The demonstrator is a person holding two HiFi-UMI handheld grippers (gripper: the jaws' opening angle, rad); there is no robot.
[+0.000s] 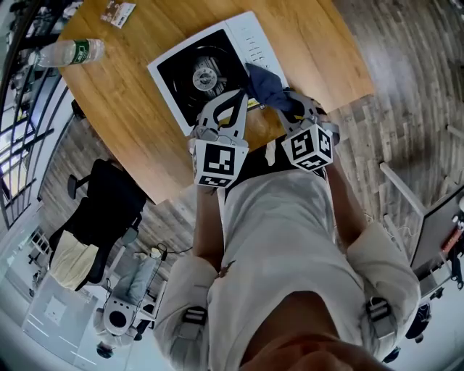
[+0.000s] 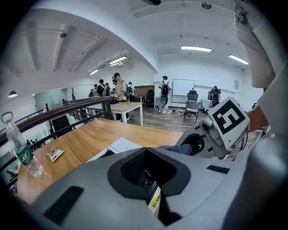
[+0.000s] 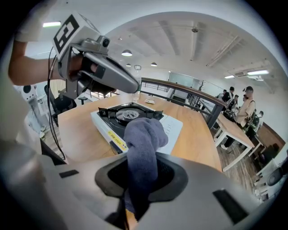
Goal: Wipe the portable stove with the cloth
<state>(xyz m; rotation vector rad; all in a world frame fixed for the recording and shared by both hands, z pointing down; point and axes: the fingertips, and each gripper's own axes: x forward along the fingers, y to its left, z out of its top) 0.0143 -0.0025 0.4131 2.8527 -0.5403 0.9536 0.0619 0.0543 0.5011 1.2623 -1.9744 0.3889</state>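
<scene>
The portable stove [image 1: 206, 69], white with a black burner top, lies on the wooden table [image 1: 130, 109]. My right gripper [image 1: 288, 101] is shut on a dark blue cloth [image 1: 267, 83], which hangs over the stove's near right corner. In the right gripper view the cloth [image 3: 141, 143] rises out of the jaws in front of the stove [image 3: 130, 117]. My left gripper [image 1: 233, 98] is shut with nothing in it, and it hovers over the stove's near edge just left of the cloth. The left gripper view shows the stove [image 2: 114, 146], the cloth [image 2: 180, 148] and the right gripper [image 2: 220, 130].
A plastic water bottle [image 1: 69, 52] lies at the table's far left and a small snack packet [image 1: 117, 12] at the far edge. A black office chair [image 1: 109, 210] stands on the floor to the left. Several people stand by far tables [image 2: 121, 92].
</scene>
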